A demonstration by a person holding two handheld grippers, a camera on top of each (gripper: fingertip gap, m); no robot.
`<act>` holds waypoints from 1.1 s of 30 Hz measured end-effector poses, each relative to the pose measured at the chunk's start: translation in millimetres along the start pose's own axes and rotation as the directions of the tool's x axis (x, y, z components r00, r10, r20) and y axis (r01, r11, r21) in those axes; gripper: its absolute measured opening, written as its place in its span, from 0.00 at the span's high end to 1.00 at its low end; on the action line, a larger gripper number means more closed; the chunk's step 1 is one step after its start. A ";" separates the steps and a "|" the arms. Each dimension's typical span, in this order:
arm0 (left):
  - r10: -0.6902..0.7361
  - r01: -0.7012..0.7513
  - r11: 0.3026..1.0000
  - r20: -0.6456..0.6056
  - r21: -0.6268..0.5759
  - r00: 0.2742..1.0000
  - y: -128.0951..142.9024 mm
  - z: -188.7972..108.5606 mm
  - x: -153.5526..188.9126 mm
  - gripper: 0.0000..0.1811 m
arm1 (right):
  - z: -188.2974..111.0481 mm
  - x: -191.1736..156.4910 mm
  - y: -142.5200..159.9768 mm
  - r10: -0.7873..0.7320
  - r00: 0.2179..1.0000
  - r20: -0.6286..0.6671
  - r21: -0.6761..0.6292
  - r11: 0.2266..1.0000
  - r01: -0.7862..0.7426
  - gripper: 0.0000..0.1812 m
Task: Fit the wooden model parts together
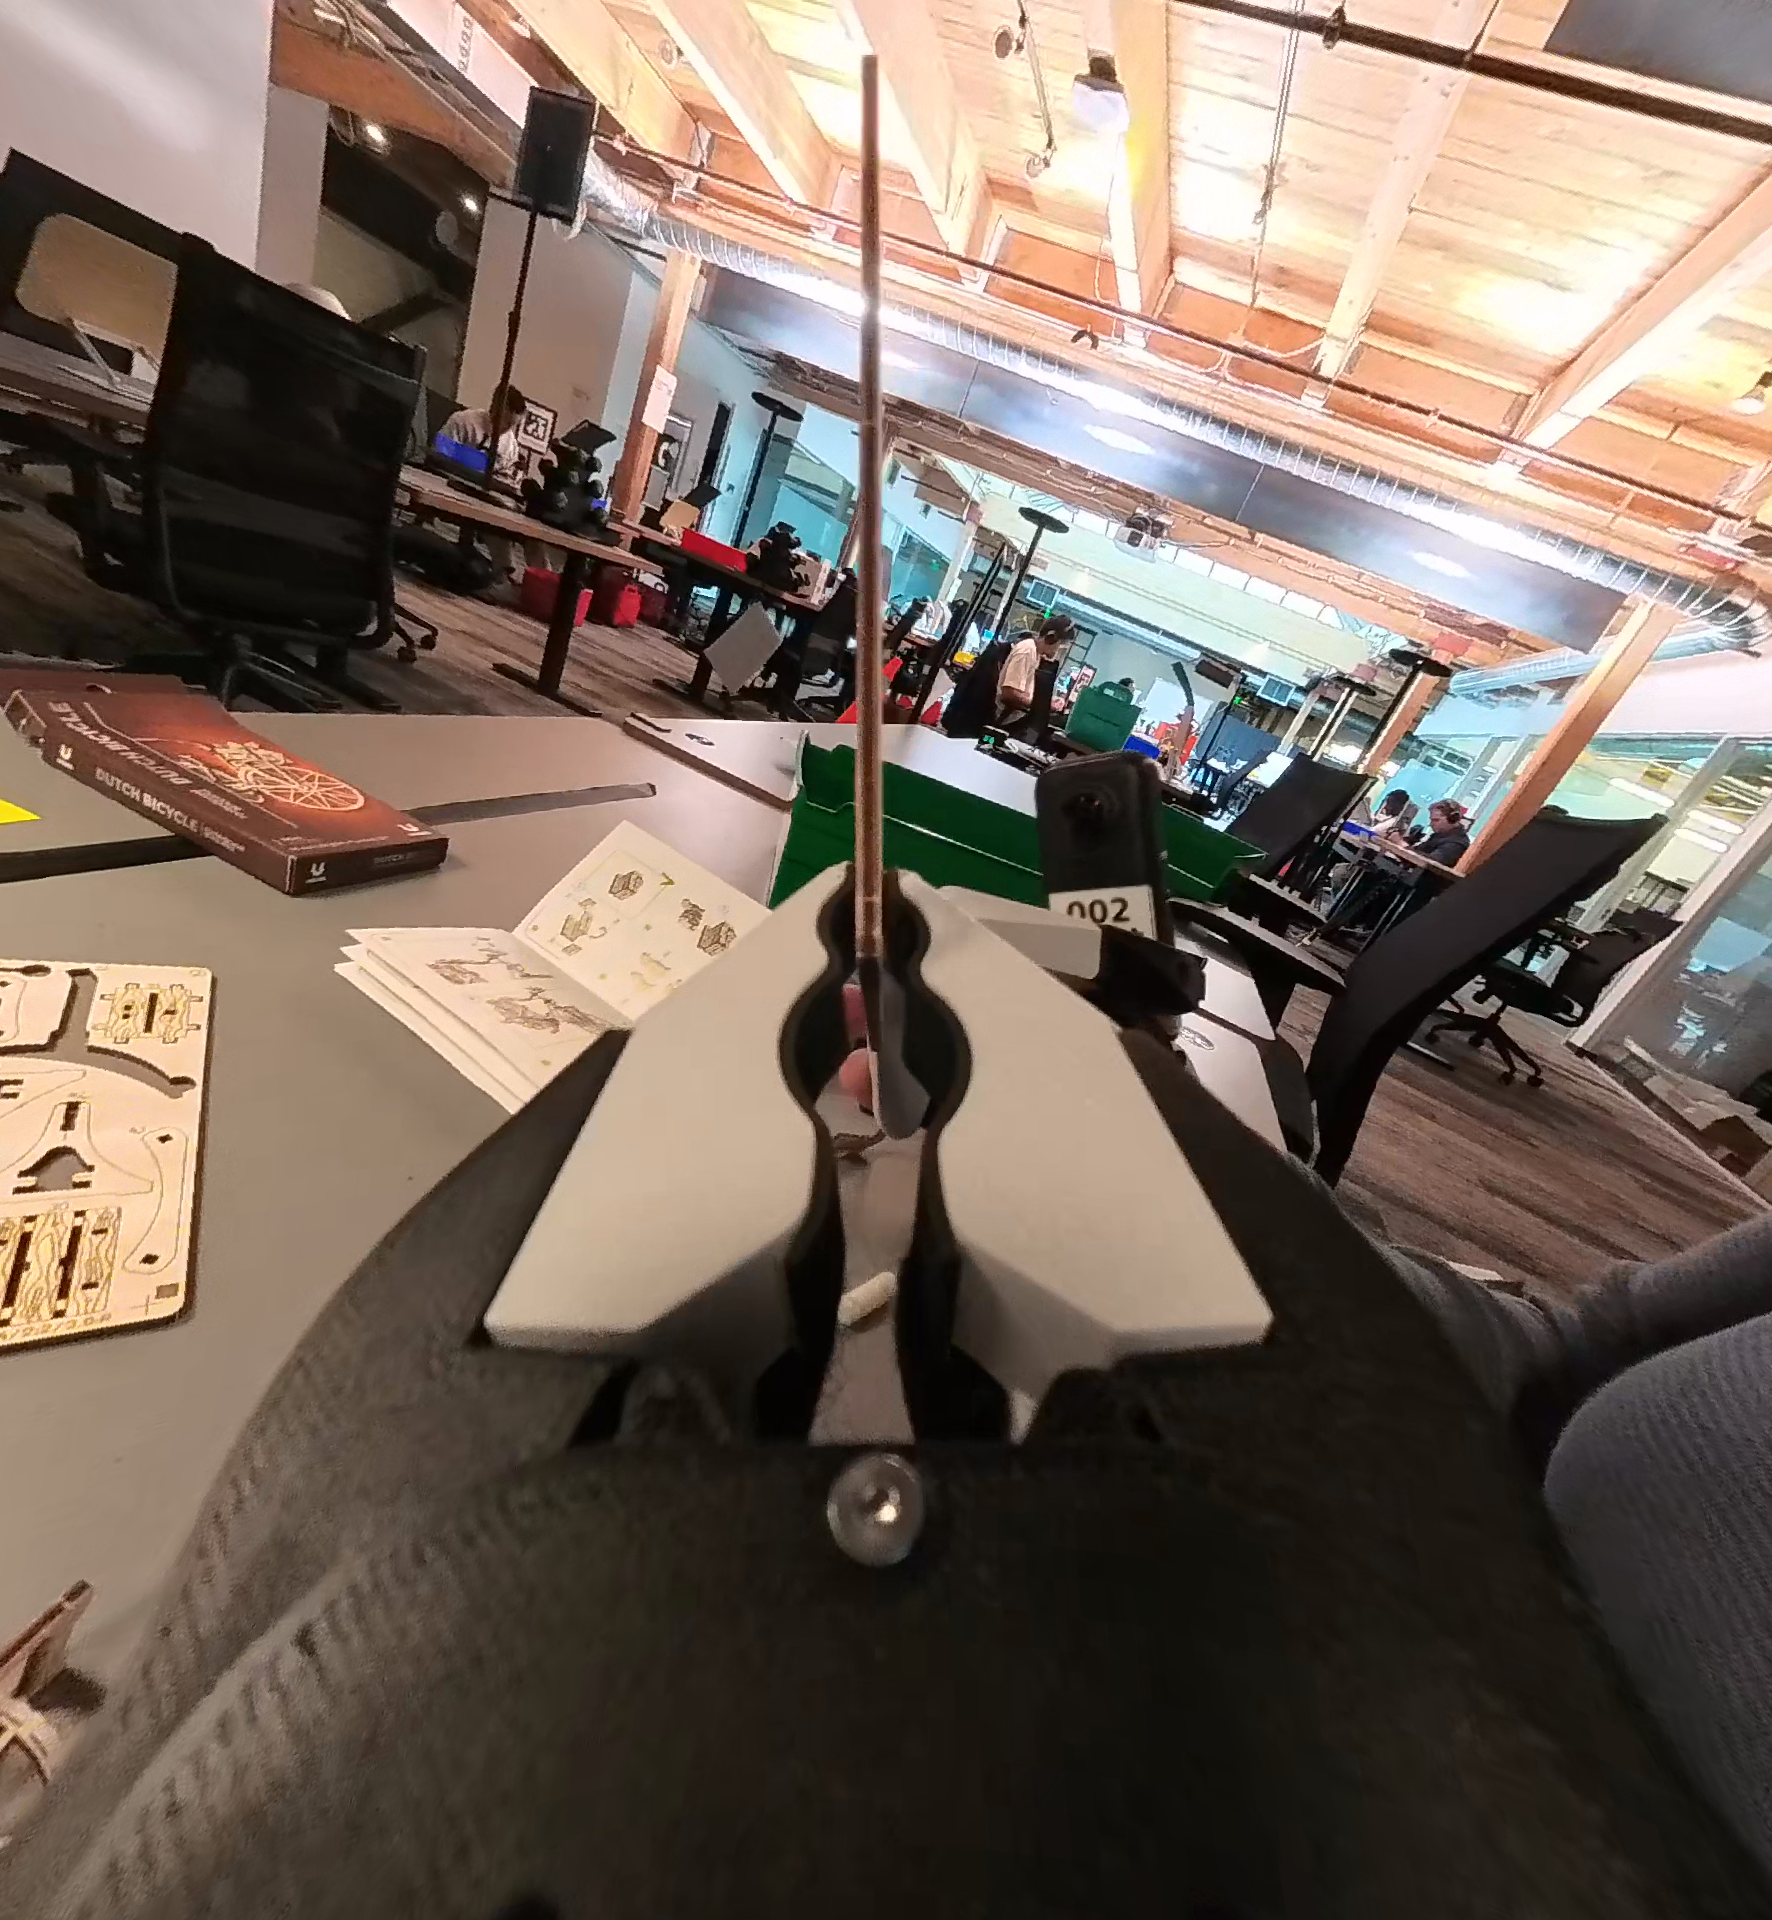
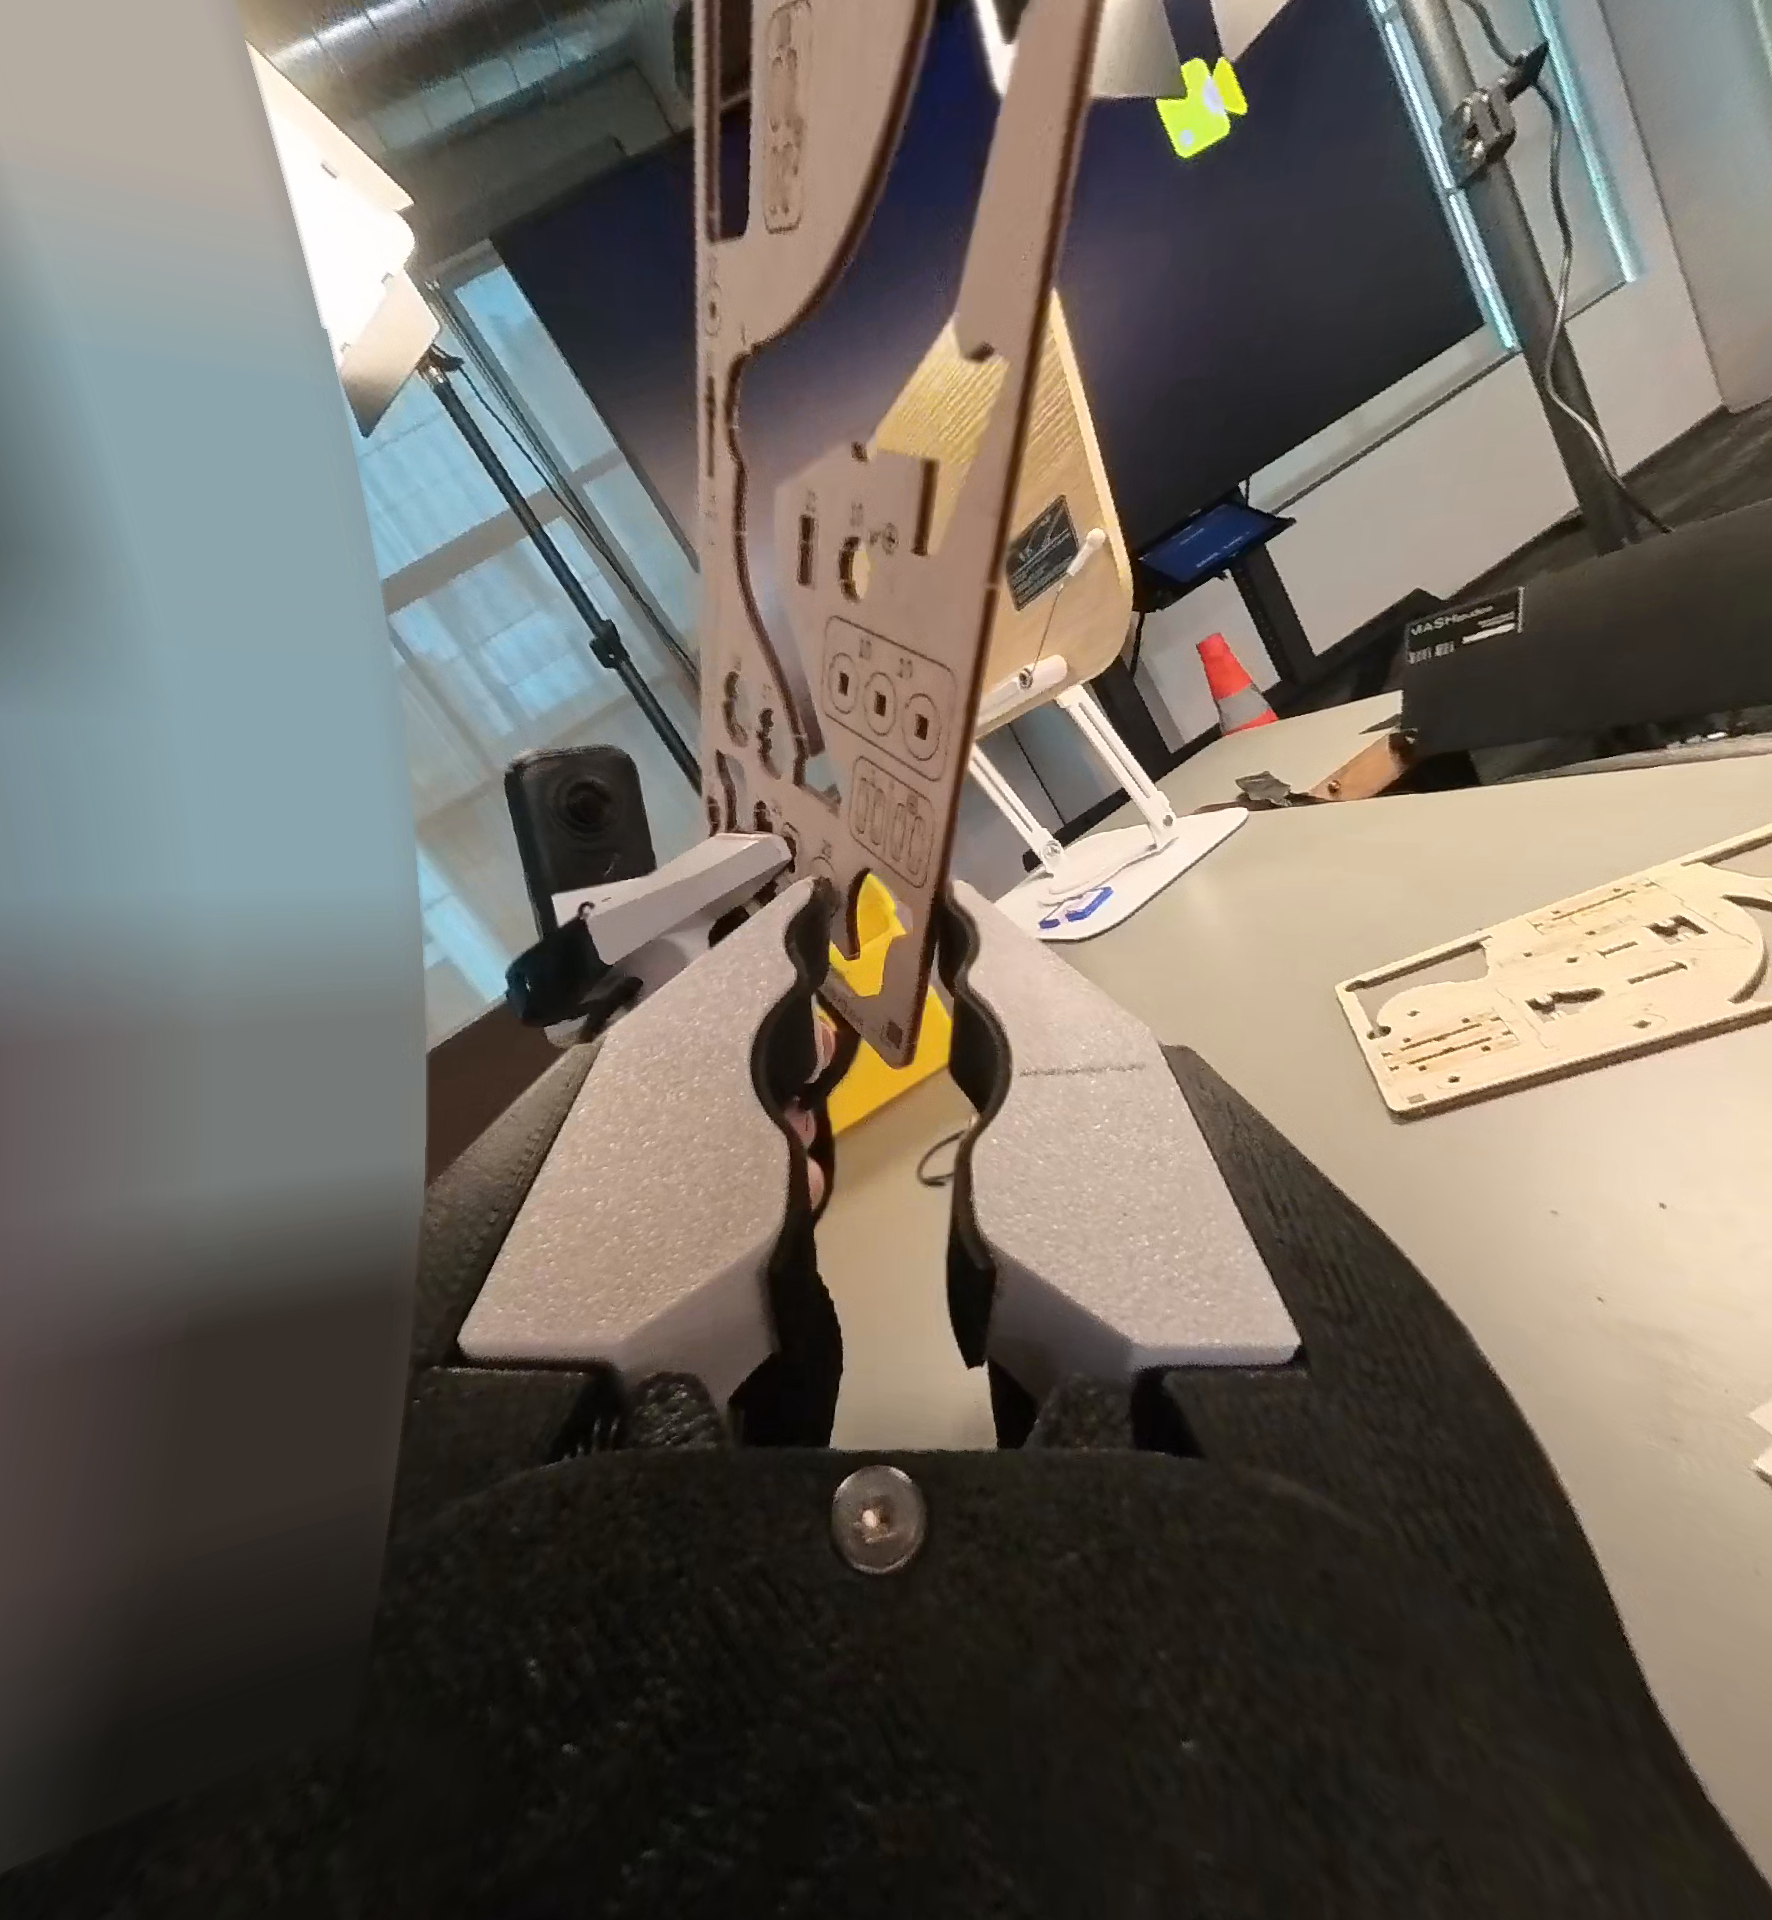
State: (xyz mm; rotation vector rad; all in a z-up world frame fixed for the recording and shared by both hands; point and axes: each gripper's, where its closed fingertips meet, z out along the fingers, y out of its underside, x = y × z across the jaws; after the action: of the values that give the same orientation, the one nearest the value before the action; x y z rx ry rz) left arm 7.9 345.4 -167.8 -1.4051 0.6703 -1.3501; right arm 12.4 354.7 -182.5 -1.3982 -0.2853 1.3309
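Note:
A thin wooden parts sheet (image 1: 869,468) stands upright, edge-on in the left wrist view. My left gripper (image 1: 868,894) is shut on its lower edge. In the right wrist view the same sheet (image 2: 861,644) shows its laser-cut face and rises out of the top of the frame. Its lower corner sits in the gap between the fingers of my right gripper (image 2: 882,909), whose jaws stand apart. I cannot tell if the pads touch the sheet. The left gripper (image 2: 716,868) holds the sheet's left edge there. The right gripper (image 1: 1048,925) shows just behind the sheet in the left wrist view.
On the grey table (image 1: 342,1195) lie another partly emptied wooden sheet (image 1: 51,1143), also in the right wrist view (image 2: 1588,956), an open instruction booklet (image 1: 549,956), a brown kit box (image 1: 227,790) and a green bin (image 1: 965,821). A yellow bin (image 2: 877,1039) and a white stand (image 2: 1121,842) sit beyond the grippers. Left and right tips are no more than a few centimetres apart.

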 end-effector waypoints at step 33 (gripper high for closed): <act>-0.162 0.181 0.977 0.163 -0.109 0.973 74.6 -41.6 -34.0 0.99 | -20.5 28.3 82.6 0.020 0.955 -0.296 -0.258 0.961 -0.100 0.82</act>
State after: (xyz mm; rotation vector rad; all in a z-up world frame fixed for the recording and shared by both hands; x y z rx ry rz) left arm -19.8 340.7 -255.3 -1.6808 0.5476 -1.3357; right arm -2.1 337.6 -269.3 -1.8246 -0.2334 1.1439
